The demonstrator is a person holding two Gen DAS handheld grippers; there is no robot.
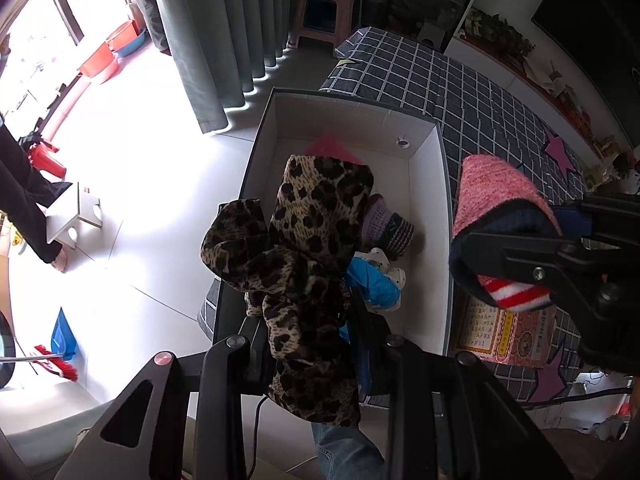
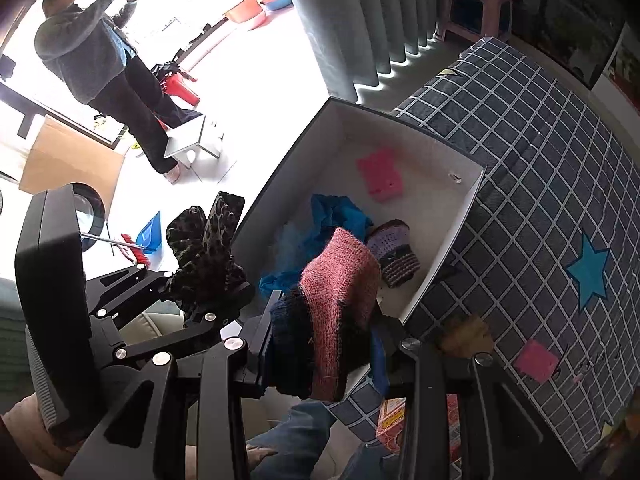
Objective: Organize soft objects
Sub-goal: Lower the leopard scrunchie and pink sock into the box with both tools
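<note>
My left gripper (image 1: 308, 344) is shut on a leopard-print cloth (image 1: 308, 240) and holds it above the near end of a white-lined box (image 1: 426, 208). In the right wrist view the left gripper (image 2: 212, 300) and the leopard cloth (image 2: 204, 248) are just left of the box (image 2: 452, 216). My right gripper (image 2: 320, 352) is shut on a pink and navy knit sock (image 2: 340, 304), held over the box's near right corner. In the left wrist view the sock (image 1: 496, 216) and right gripper (image 1: 516, 256) hang at the right. Inside the box lie a blue cloth (image 2: 340, 216), a purple knit piece (image 2: 392, 252) and a pink square (image 2: 380, 174).
The box rests on a dark checked bed cover (image 2: 540, 184) with star patches. A red printed packet (image 1: 504, 332) lies beside the box. A person (image 2: 104, 72) stands on the white tile floor by a small white stool (image 2: 192, 140). Grey curtains (image 1: 224, 32) hang behind.
</note>
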